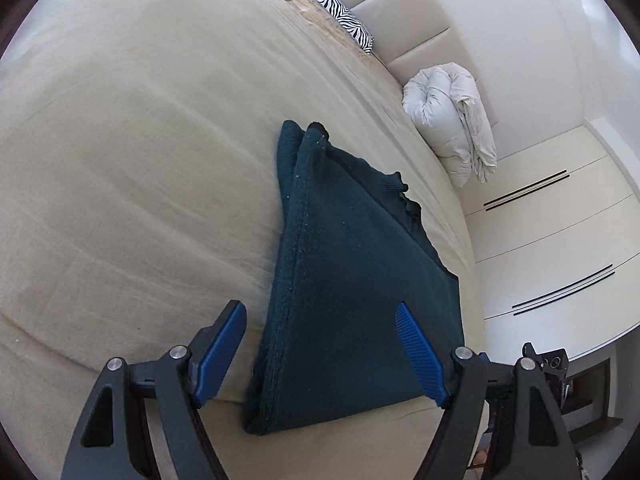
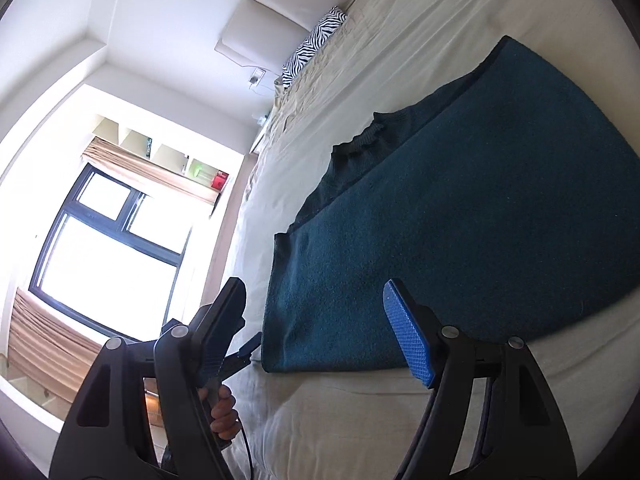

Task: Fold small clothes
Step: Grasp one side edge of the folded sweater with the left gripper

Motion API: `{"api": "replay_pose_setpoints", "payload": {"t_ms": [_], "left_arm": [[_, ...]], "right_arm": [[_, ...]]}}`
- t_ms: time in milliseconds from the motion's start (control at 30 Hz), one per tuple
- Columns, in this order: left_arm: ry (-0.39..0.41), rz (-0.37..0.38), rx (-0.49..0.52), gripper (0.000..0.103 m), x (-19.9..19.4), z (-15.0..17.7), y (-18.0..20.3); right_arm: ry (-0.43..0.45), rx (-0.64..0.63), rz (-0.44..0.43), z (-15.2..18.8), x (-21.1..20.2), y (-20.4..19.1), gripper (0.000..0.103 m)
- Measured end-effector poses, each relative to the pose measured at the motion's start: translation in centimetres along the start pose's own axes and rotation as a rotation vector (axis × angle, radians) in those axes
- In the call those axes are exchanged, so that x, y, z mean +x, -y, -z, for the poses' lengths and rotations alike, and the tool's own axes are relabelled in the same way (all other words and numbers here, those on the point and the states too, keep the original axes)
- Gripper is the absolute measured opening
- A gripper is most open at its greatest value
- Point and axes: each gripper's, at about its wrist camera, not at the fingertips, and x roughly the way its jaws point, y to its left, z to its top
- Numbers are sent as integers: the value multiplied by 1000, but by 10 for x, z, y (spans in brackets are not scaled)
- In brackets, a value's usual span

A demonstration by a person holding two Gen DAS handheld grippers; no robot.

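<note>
Left gripper: jaws wide apart, blue ribbed pads clear of any fabric, gripping nothing. It hovers over the near edge of the folded dark teal sweater; the cloth shows in the gap between the pads but they don't press on it.

Right gripper: also released, jaws spread, nothing between the pads. Its right pad sits over the near edge of the same sweater; its left finger is off to the left of the garment's edge. In the right wrist view, the person's left hand shows low behind that finger, wrapped around the other tool's handle.

Sweater lies flat on the beige bedsheet, folded into a stacked slab near the bed's right edge in the left wrist view. Layer edges line up along its left side; the ribbed collar pokes out on the right, mid-length.

Farther: rolled white duvet at the bed's right side against the padded headboard. Zebra-print pillow at the far end. White wardrobe on the right. In the right wrist view, a bright window stands left of the bed.
</note>
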Motion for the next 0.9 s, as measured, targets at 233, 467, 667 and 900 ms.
{"api": "replay_pose_setpoints", "payload": {"t_ms": [233, 467, 667, 900], "left_arm": [[-67, 94, -104, 78, 21, -21, -11], [-116, 87, -109, 73, 35, -32, -8], [-156, 70, -118, 43, 45, -27, -7], [-160, 91, -159, 16, 48, -26, -22]], "right_arm": [[-164, 8, -78, -24, 80, -22, 70], [-250, 52, -136, -38, 147, -34, 70], [-325, 72, -146, -41, 186, -39, 70], [-415, 72, -109, -38, 222, -35, 70]]}}
